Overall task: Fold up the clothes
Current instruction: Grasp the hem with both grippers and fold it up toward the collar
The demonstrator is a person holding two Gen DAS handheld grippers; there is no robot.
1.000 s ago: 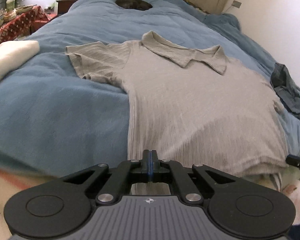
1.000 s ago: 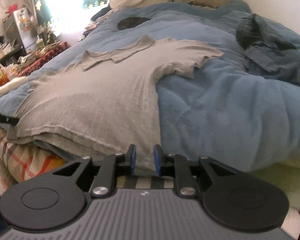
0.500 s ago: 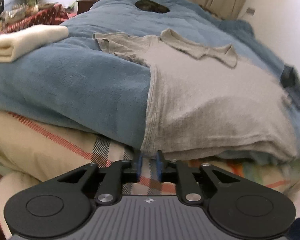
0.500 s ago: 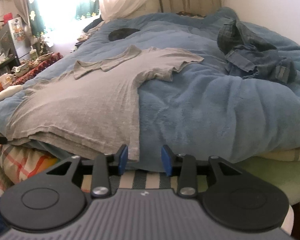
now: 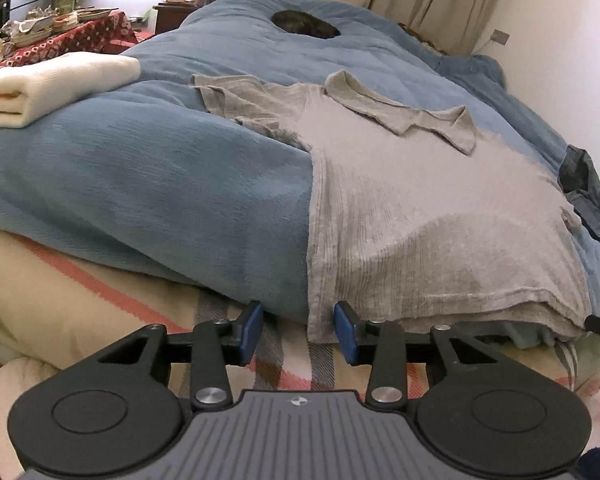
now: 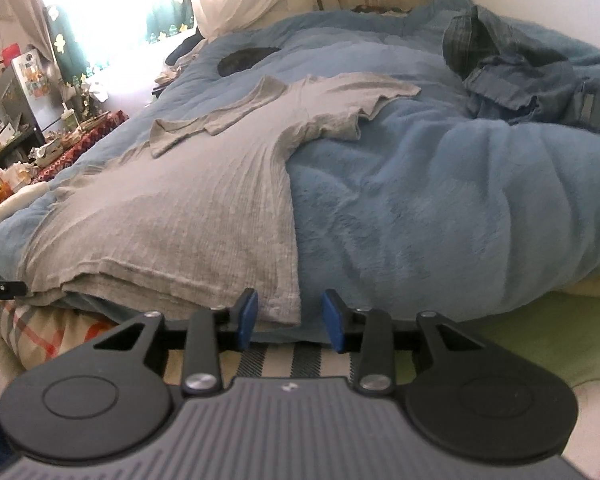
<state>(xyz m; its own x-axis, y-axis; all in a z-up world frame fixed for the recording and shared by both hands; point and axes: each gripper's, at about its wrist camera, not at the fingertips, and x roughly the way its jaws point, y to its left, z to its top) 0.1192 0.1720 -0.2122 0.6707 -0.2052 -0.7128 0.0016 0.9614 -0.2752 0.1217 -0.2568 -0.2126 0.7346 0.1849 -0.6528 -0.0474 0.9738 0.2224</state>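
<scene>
A folded cream-coloured blanket [image 5: 56, 88] lies near the left edge of the bed, on top of the thick blue fleece duvet [image 5: 148, 184] that covers it. Beyond that edge stands a low desk with a red patterned cloth [image 5: 80, 36], crowded with small items too blurred to identify. The left gripper [image 5: 298, 334] sits at the near edge of the bed with its blue-padded jaws apart, the lower left corner of the shirt hem hanging between them, close to the right pad; whether a pad touches the cloth cannot be told. The grey ribbed short-sleeved polo shirt [image 5: 412, 216] is spread flat in the middle of the bed, collar toward the far edge, sleeves out to each side, hem draped over the near edge above a checked cream and red mattress cover [image 5: 100, 312]. The right gripper [image 6: 288, 320] is at the shirt's lower right hem corner, jaws likewise apart, with that corner hanging just inside the left pad. Toward the far right corner of the bed lies a crumpled dark blue denim garment [image 6: 532, 84], well apart from the shirt.
</scene>
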